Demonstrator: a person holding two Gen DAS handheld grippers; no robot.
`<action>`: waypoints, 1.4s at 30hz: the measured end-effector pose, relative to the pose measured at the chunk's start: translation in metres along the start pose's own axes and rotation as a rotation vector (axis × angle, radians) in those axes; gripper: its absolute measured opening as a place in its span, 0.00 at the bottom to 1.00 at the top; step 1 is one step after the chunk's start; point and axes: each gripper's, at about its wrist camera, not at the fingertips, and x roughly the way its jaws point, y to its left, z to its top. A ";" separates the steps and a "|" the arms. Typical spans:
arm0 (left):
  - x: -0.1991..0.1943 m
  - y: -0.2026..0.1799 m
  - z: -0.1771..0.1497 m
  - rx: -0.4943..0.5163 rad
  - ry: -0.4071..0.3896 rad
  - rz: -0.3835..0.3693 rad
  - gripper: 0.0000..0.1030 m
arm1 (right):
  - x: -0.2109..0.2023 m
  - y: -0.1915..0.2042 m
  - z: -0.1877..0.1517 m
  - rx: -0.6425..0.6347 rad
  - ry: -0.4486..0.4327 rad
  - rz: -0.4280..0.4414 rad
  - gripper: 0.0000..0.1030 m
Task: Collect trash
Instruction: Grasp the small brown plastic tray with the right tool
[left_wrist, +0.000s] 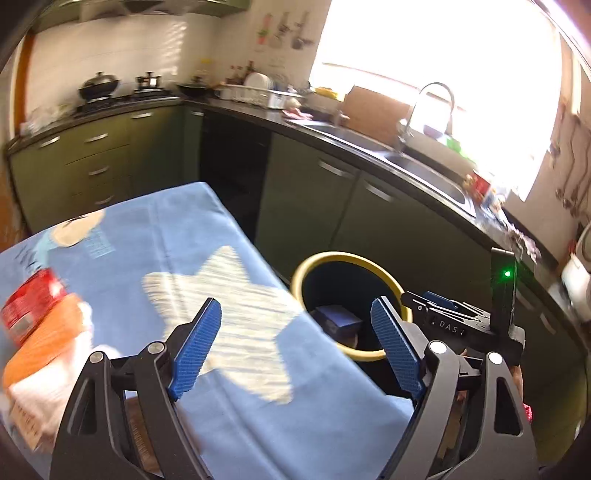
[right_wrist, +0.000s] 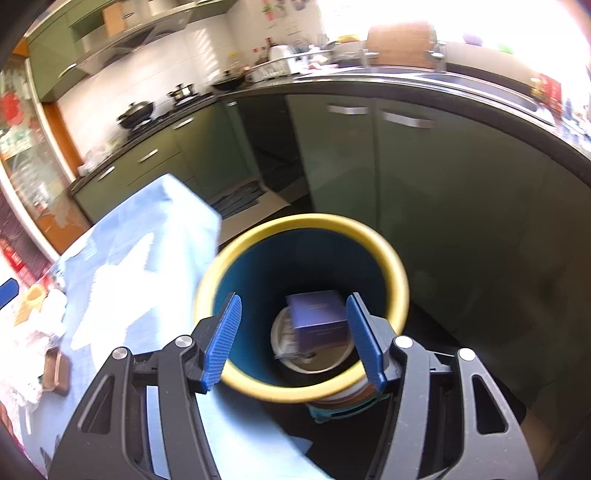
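A yellow-rimmed trash bin (right_wrist: 391, 266) with a dark blue inside stands beside the table; a purple box (right_wrist: 317, 319) lies in it on a round lid. My right gripper (right_wrist: 293, 334) is open and empty right above the bin's mouth. My left gripper (left_wrist: 295, 343) is open and empty above the blue tablecloth (left_wrist: 155, 229), next to the bin (left_wrist: 314, 262). A red packet (left_wrist: 27, 306), an orange item (left_wrist: 48, 339) and white paper (left_wrist: 40, 402) lie at the table's left edge. The right gripper's body (left_wrist: 465, 321) shows past the bin.
Green kitchen cabinets (left_wrist: 306, 206) under a dark counter with a sink (left_wrist: 439, 181) curve behind the table. A stove with pots (left_wrist: 99, 88) is at the far left. A small brown tray (right_wrist: 55, 369) lies on the cloth in the right wrist view.
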 end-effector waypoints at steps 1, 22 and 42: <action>-0.012 0.010 -0.004 -0.015 -0.010 0.018 0.81 | 0.000 0.007 0.000 -0.014 0.004 0.014 0.55; -0.194 0.142 -0.096 -0.189 -0.188 0.334 0.85 | 0.007 0.237 -0.069 -0.404 0.195 0.360 0.47; -0.191 0.148 -0.106 -0.207 -0.177 0.308 0.85 | 0.031 0.272 -0.093 -0.464 0.223 0.274 0.05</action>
